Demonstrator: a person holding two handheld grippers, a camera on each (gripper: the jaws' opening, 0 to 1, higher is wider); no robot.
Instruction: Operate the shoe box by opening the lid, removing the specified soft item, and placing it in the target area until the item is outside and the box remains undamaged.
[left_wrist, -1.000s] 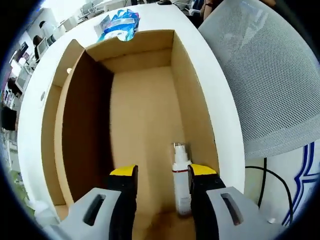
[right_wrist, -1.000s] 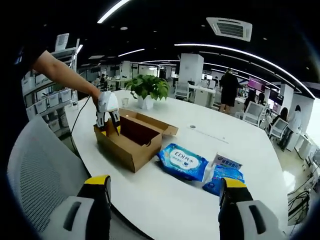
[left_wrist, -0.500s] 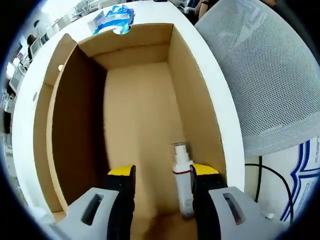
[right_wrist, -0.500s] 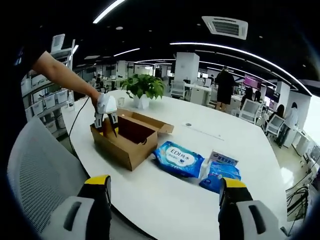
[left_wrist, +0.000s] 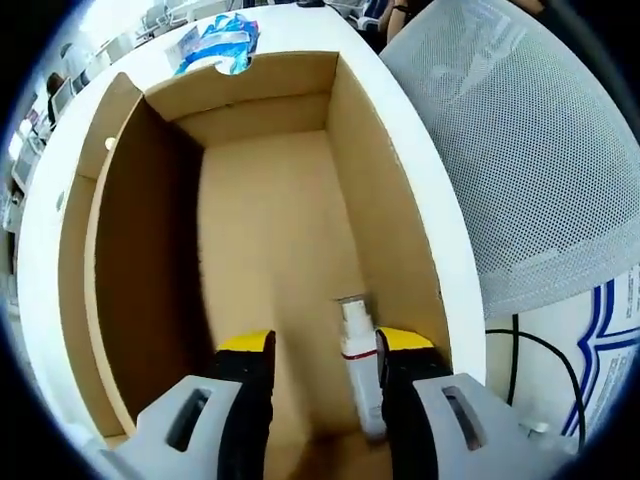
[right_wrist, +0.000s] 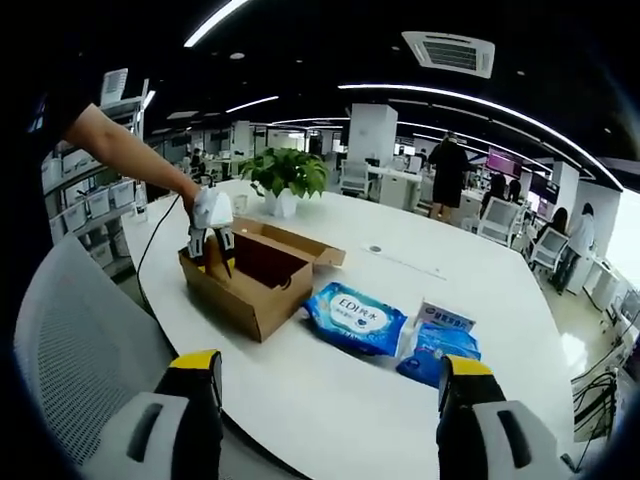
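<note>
Left claw (left_wrist: 315, 350) — inside shoe box (left_wrist: 270, 230)

A large white round table (right_wrist: 330, 390) is seen in the right gripper view, and on it an open cardboard shoe box (right_wrist: 256, 283) is set with its lid folded out on the far side. Just beside the shoe box, on the side away from the mesh chair, a blue-and-white soft pack (right_wrist: 352, 318) is laid flat, and beyond that pack a second blue pack (right_wrist: 438, 346) with a small white box (right_wrist: 445, 318) is placed. Behind the shoe box, a potted plant (right_wrist: 287, 177) is stood on the tabletop.
</note>
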